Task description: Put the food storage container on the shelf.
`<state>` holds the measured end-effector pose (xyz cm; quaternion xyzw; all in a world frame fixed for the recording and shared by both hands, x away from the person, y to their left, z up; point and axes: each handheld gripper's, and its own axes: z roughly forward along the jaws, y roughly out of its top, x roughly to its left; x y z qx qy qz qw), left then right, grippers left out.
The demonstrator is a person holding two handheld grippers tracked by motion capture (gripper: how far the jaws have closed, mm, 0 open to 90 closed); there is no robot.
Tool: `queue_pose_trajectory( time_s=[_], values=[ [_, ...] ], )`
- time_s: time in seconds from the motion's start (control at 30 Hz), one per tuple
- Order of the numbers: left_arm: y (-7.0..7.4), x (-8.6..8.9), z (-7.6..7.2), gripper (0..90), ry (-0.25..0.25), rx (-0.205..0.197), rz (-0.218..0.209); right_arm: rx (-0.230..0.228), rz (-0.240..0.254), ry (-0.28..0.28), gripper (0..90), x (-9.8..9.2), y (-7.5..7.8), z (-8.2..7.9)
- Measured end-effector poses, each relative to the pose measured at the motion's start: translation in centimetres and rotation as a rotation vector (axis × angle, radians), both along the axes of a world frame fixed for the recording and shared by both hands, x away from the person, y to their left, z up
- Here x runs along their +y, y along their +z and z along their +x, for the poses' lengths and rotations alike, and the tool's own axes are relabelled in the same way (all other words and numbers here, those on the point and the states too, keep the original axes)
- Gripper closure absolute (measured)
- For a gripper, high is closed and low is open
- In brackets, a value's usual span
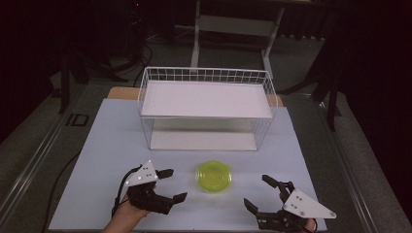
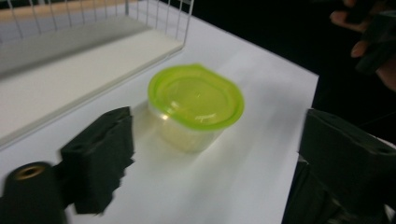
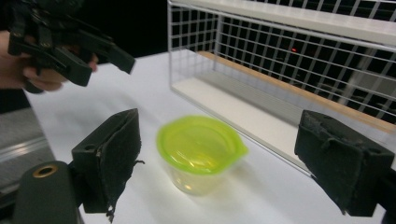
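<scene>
Clear tub with lime-green lid [image 3: 201,151]: upright on white table [image 3: 140,100], between the spread jaws of the right gripper [image 3: 224,163], touching neither. Behind the tub, near: white wire rack [image 3: 299,60] with shelf boards. Left of the tub, well apart, raised: left gripper [image 3: 100,58] in a hand [image 3: 28,70], jaws parted, nothing between them

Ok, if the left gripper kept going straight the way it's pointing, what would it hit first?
Most likely the green-lidded container. The left gripper has its jaws open and empty, and in the left gripper view the container sits between and ahead of them. Depth is hard to judge.
</scene>
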<state>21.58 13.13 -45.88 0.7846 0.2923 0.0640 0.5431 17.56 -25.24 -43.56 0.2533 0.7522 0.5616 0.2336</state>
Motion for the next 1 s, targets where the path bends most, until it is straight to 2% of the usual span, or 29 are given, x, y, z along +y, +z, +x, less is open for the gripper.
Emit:
queue_pose_trajectory(
  time_s=[0.07,0.13,0.23,0.27,0.3,0.37,0.47,0.5,0.57,0.63,0.7,0.83,0.87,0.9,1.0],
  values=[
    [0.4,-0.1,0.0,1.8,-0.009,-0.004,-0.024,0.007,0.001,0.01,14.3,0.2,0.4,0.1],
    [0.8,-0.2,0.0,1.8,0.006,-0.013,-0.044,0.01,0.003,0.009,14.3,0.4,0.7,0.3],
    [1.1,-0.3,0.2,1.8,0.0,-0.007,-0.061,0.026,-0.022,0.005,14.2,0.6,0.9,0.7],
    [1.2,-0.4,0.3,1.8,-0.001,-0.017,-0.079,0.029,-0.027,0.006,14.2,0.7,1.0,0.9],
    [1.3,-0.5,0.5,1.5,-0.017,-0.016,-0.078,0.026,-0.044,-0.002,14.2,0.9,1.1,1.3],
    [1.5,-0.9,0.8,1.5,-0.028,-0.04,-0.066,0.05,-0.028,0.002,14.2,1.0,1.3,1.9],
    [1.6,-1.4,1.6,1.5,-0.055,-0.005,-0.058,0.093,0.003,0.03,14.3,1.3,1.6,3.0],
    [1.7,-1.6,1.8,1.6,-0.065,0.009,-0.067,0.107,0.0,0.032,14.3,1.4,1.6,3.3],
    [1.8,-2.0,2.2,1.6,-0.054,-0.009,-0.064,0.118,-0.018,0.035,14.2,1.8,1.6,3.9],
    [2.0,-2.3,2.7,1.6,-0.051,-0.003,-0.069,0.132,-0.027,0.03,14.2,2.0,1.7,4.4],
    [2.2,-2.6,3.2,1.6,-0.044,0.021,-0.057,0.127,-0.066,0.003,14.3,2.2,1.8,5.0],
    [2.4,-2.9,3.6,1.6,-0.032,0.013,-0.053,0.155,-0.055,0.002,14.3,2.1,1.7,6.0],
    [2.3,-3.1,4.2,1.6,-0.041,0.038,-0.056,0.182,-0.05,-0.001,14.3,2.1,1.6,6.4],
    [2.2,-3.2,4.4,1.6,-0.039,0.05,-0.054,0.245,-0.026,-0.018,13.7,2.0,1.3,7.0],
    [1.6,-3.7,4.9,1.6,-0.046,0.073,-0.039,0.326,0.001,-0.044,13.7,1.9,0.7,7.9]
  ],
)
